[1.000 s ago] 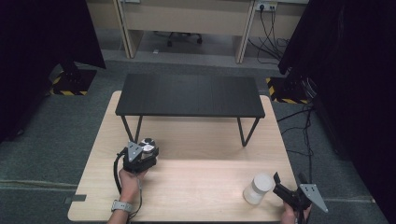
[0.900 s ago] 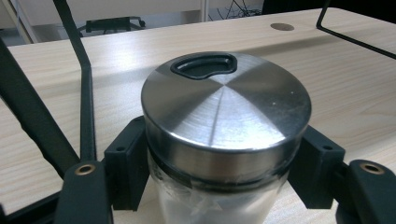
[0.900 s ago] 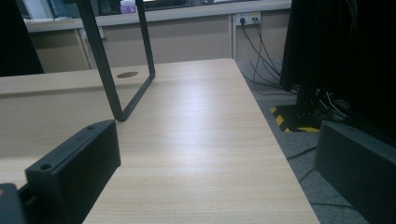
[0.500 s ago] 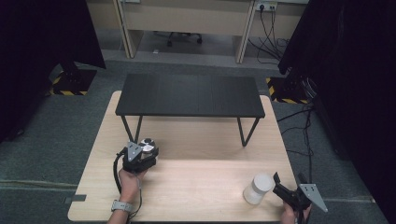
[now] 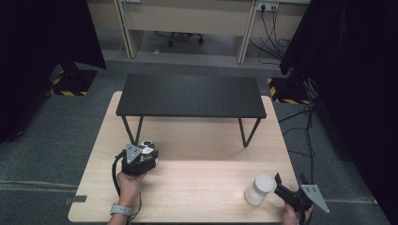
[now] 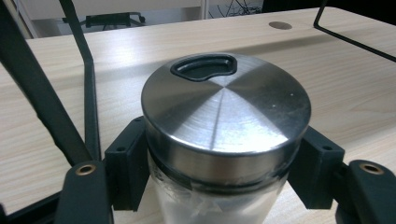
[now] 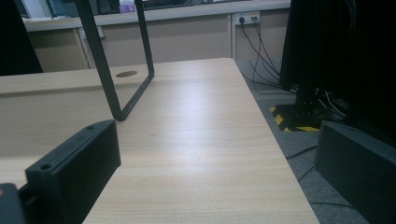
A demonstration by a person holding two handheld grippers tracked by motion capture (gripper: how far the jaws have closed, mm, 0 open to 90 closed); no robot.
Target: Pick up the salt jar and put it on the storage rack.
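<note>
A glass jar with a brushed steel lid (image 6: 226,114) stands between the two black jaws of my left gripper (image 6: 219,182), which press on its sides just under the lid. From above, the same jar (image 5: 148,149) and left gripper (image 5: 137,159) sit at the table's left, near the black shelf's left leg. My right gripper (image 5: 287,191) rests at the table's front right corner, jaws wide apart with only bare tabletop between them (image 7: 215,177). A white frosted container (image 5: 259,189) stands just left of that gripper, apart from it.
A low black shelf (image 5: 190,96) on thin metal legs stands across the far half of the wooden table (image 5: 197,140). One leg loop (image 7: 119,65) rises ahead of my right gripper. The table's right edge drops to grey floor with cables (image 7: 299,93).
</note>
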